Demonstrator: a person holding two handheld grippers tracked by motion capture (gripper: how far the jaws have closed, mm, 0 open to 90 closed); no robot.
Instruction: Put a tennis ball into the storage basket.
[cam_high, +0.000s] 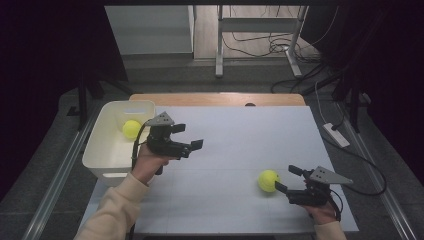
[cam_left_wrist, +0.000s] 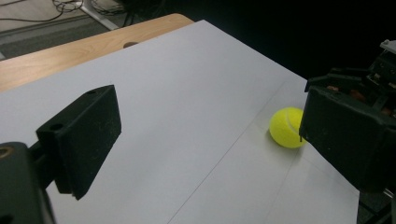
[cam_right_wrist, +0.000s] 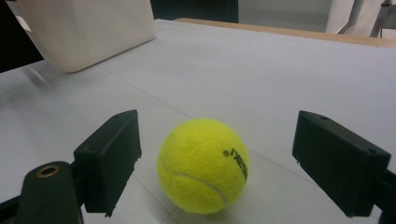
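A yellow tennis ball (cam_high: 268, 180) lies on the white table top at the front right. My right gripper (cam_high: 287, 179) stands open just to its right, pointing left at it. In the right gripper view the ball (cam_right_wrist: 203, 165) sits at the mouth of the right gripper (cam_right_wrist: 219, 130), and neither jaw touches it. A second yellow ball (cam_high: 131, 129) rests inside the white bin (cam_high: 107, 145) at the left. Beside the bin's right wall, my left gripper (cam_high: 188, 136) is held open and empty above the table. The left gripper view shows the left gripper (cam_left_wrist: 210, 116) and the far ball (cam_left_wrist: 287, 127).
The white board (cam_high: 240, 140) covers a wooden table whose far edge (cam_high: 215, 98) shows. The bin (cam_right_wrist: 88, 32) appears far left in the right gripper view. Desk legs and cables (cam_high: 270, 45) lie on the floor beyond. A power strip (cam_high: 336, 135) lies right of the table.
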